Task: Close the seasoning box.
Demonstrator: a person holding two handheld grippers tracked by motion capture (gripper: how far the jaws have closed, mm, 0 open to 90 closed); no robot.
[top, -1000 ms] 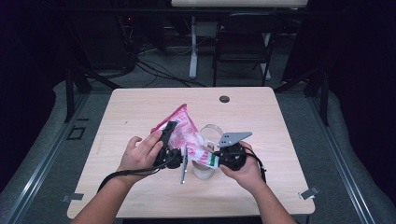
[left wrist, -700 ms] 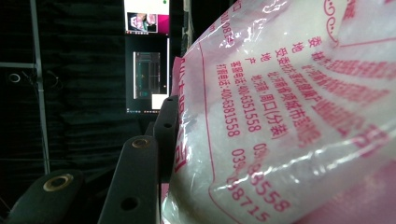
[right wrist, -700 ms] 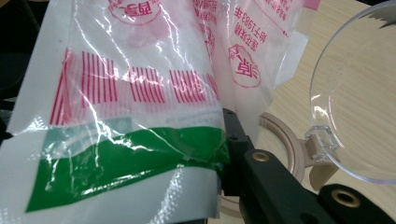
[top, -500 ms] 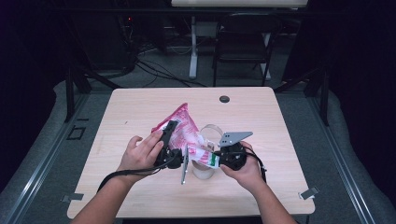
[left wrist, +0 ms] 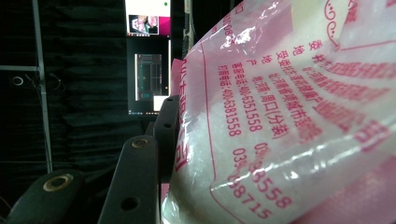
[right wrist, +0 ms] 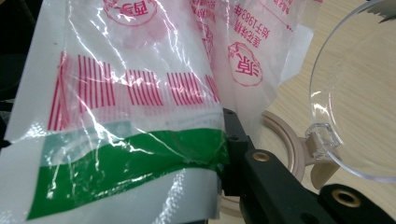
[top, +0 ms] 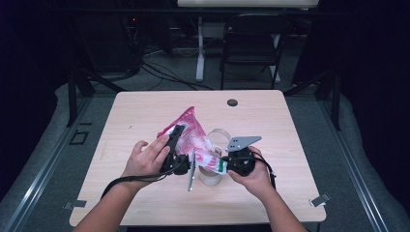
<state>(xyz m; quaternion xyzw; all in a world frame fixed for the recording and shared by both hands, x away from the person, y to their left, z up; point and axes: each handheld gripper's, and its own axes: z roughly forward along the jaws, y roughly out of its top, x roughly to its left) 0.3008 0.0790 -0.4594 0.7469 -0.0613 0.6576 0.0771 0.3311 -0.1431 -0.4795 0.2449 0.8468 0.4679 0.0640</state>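
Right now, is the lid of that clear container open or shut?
Open. In the right gripper view the clear lid stands swung up on its hinge, away from the beige rim of the container below it.

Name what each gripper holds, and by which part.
Both hold the pink bag: left gripper on its bulging body, right gripper on its green-banded end.

You see a glossy, crinkled plastic bag [right wrist: 140, 93], a smooth clear plastic lid [right wrist: 355, 93], matt black grippers' jaws, and a matt pale wood table [top: 145, 116].
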